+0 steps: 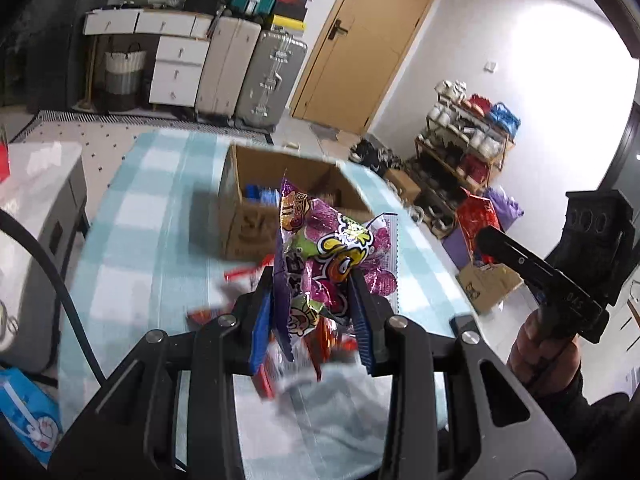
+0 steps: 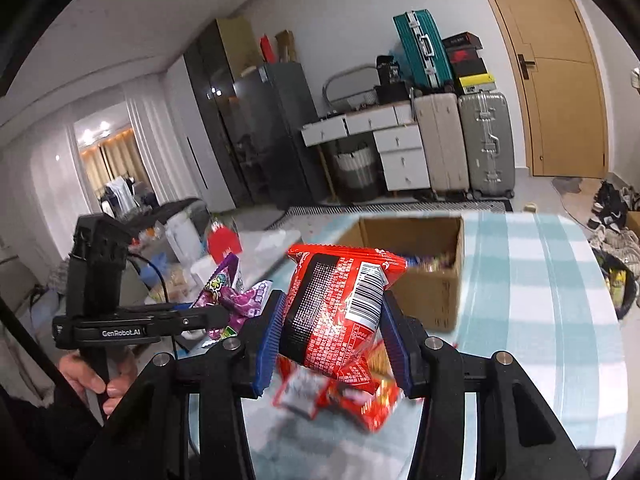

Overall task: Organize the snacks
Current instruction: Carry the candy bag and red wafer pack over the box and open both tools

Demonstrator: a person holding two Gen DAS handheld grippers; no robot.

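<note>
My left gripper (image 1: 314,304) is shut on a purple snack packet (image 1: 332,256) and holds it above the table. It also shows in the right wrist view (image 2: 230,300). My right gripper (image 2: 332,328) is shut on a red snack packet (image 2: 340,308) with a barcode, held above the table. An open cardboard box (image 1: 256,216) stands on the table beyond both grippers, with several snacks inside; it also shows in the right wrist view (image 2: 424,264). Several loose red snack packets (image 2: 344,396) lie on the cloth under the grippers.
The table has a light blue checked cloth (image 1: 160,208). Suitcases (image 1: 268,76), white drawers (image 1: 176,72) and a wooden door (image 1: 360,44) stand at the back. A shoe rack (image 1: 464,140) is at the right. A white cabinet (image 1: 36,216) stands left of the table.
</note>
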